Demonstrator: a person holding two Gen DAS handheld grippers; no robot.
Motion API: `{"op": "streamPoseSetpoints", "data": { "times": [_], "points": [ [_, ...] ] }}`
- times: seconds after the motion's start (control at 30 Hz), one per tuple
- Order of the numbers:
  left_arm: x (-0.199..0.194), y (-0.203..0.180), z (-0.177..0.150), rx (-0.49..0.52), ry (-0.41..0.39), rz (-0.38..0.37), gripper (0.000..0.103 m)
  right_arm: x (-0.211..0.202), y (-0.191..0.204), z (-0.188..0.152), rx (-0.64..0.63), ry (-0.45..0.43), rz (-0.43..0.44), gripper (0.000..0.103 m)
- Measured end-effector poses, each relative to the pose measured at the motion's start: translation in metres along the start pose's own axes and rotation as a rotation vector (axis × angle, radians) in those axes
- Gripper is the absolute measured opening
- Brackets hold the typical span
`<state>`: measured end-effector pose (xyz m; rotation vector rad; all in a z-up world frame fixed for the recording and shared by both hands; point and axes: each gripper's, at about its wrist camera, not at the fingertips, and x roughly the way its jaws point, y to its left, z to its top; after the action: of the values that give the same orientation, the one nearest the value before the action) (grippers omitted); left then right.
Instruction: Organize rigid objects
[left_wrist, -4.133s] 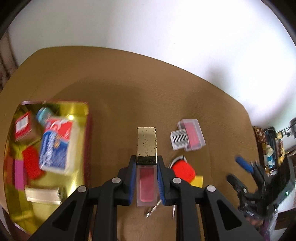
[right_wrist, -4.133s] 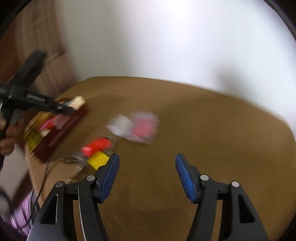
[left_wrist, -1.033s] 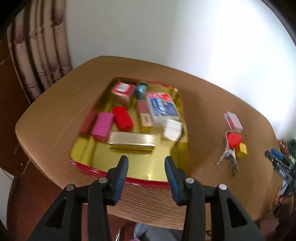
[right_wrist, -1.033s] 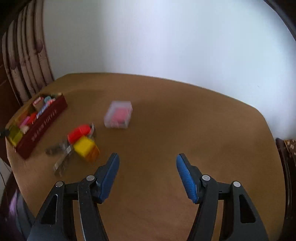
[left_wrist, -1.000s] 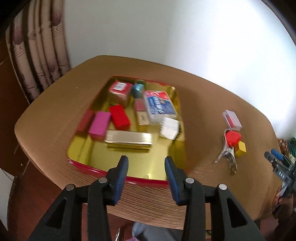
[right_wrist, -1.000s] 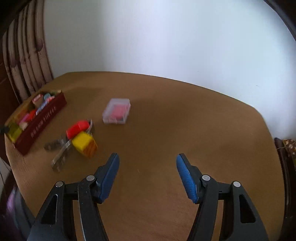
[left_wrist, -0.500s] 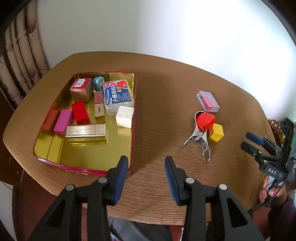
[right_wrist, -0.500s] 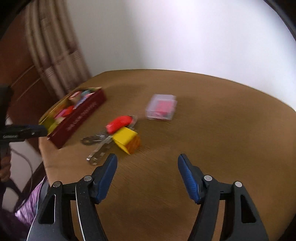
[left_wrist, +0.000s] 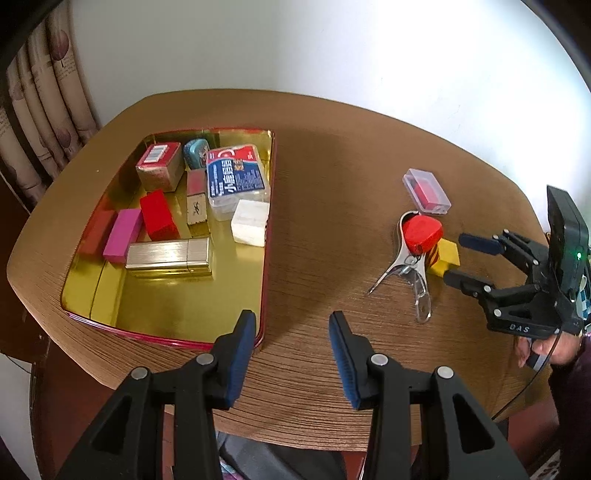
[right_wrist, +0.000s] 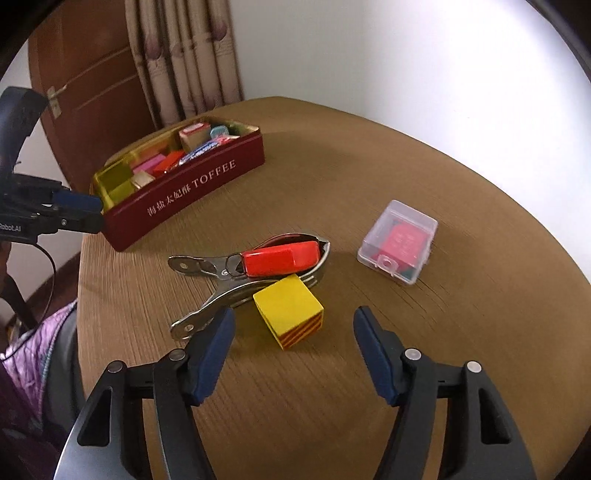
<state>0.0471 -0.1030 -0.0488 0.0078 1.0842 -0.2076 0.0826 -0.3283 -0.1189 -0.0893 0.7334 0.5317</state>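
A yellow cube (right_wrist: 288, 306) with red stripes lies on the brown table beside a red block (right_wrist: 282, 256) that rests on a metal clip (right_wrist: 207, 266). My right gripper (right_wrist: 294, 318) hovers just in front of the cube. Its jaws are closing, the cube lies ahead between the tips, and the pads do not touch it. A clear plastic box (right_wrist: 399, 240) with red contents sits to the right. My left gripper (left_wrist: 291, 325) is open and empty at the near right corner of the red toffee tin (left_wrist: 264, 258), which holds several small boxes.
The right gripper (left_wrist: 457, 257), held by a hand (left_wrist: 546, 350), shows at the left wrist view's right edge by the yellow cube (left_wrist: 447, 254). The table's rounded near edge lies just under my left fingers. A curtain (right_wrist: 184, 55) and a wooden door (right_wrist: 92, 81) stand behind the tin.
My right gripper has swung left and closed in on the yellow cube and clip. My left gripper, which held a pink and gold case four seconds ago, is empty and has shifted right along the tin.
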Motion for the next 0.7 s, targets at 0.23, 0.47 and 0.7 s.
{"op": "streamPoseSetpoints", "data": {
  "times": [0.23,0.47,0.7],
  "points": [
    [0.005,0.002,0.001,0.005,0.012,0.016,0.042,0.025,0.004,0.009,-0.101,0.077,0.028,0.039],
    [0.009,-0.001,0.002,0.015,0.020,0.026,0.042,0.027,0.007,0.010,-0.115,0.089,0.023,0.036],
    [0.006,-0.007,0.011,0.049,0.017,-0.001,0.043,-0.014,-0.016,-0.025,0.069,0.002,-0.099,0.036]
  ]
}}
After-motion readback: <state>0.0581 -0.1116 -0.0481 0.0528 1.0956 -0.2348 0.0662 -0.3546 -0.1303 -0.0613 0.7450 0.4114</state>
